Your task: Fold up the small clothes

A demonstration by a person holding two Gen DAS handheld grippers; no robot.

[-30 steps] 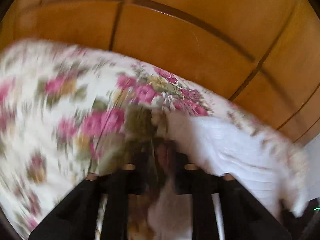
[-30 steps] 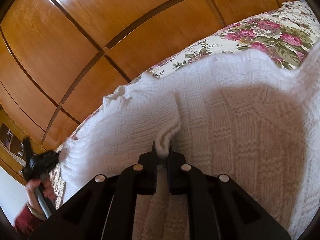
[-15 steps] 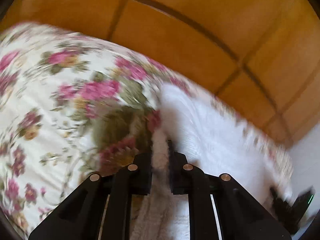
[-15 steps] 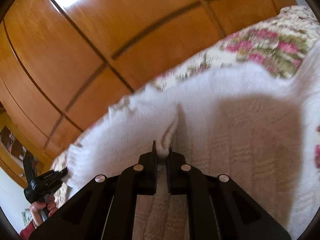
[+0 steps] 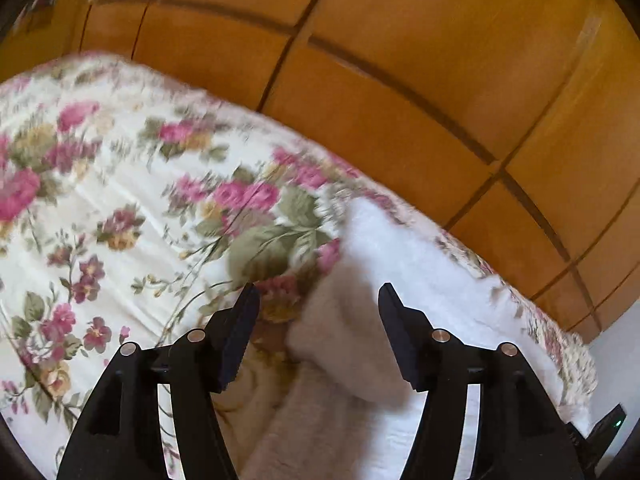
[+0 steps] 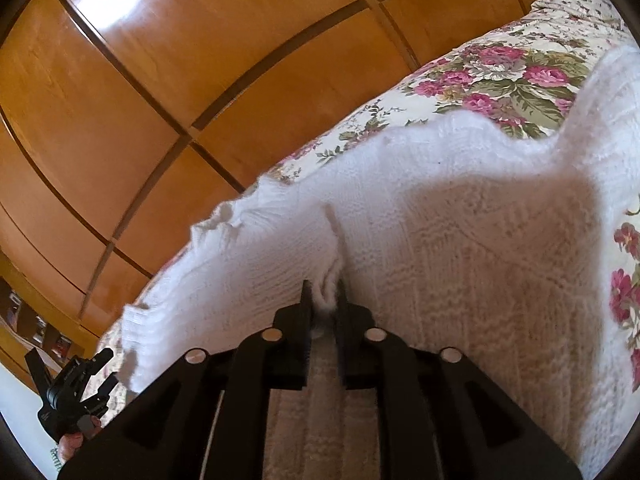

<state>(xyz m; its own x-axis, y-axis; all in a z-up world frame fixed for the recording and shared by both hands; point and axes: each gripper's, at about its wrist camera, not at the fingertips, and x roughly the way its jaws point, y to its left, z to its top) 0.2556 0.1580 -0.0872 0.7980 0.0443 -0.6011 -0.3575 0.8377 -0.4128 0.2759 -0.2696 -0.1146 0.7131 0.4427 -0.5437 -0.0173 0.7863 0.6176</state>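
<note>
A small white knitted sweater (image 6: pixel 460 248) lies on a floral bedspread (image 6: pixel 500 76). My right gripper (image 6: pixel 323 300) is shut on a pinched fold of the sweater. In the left wrist view my left gripper (image 5: pixel 318 296) is open, its jaws wide apart on either side of a sweater corner (image 5: pixel 352 320) that rests on the bedspread (image 5: pixel 120 208). The left gripper (image 6: pixel 72 392) also shows at the lower left of the right wrist view, held in a hand beyond a sleeve cuff (image 6: pixel 140 344).
A wooden panelled wardrobe (image 6: pixel 200 100) stands just behind the bed and fills the upper part of both views (image 5: pixel 400 80). The bed's far edge runs along it. A pale floor strip (image 5: pixel 616 352) shows at the right.
My left gripper has opened and let go of the sweater corner, which now lies on the bedspread. My right gripper stays shut on its fold, with little movement.
</note>
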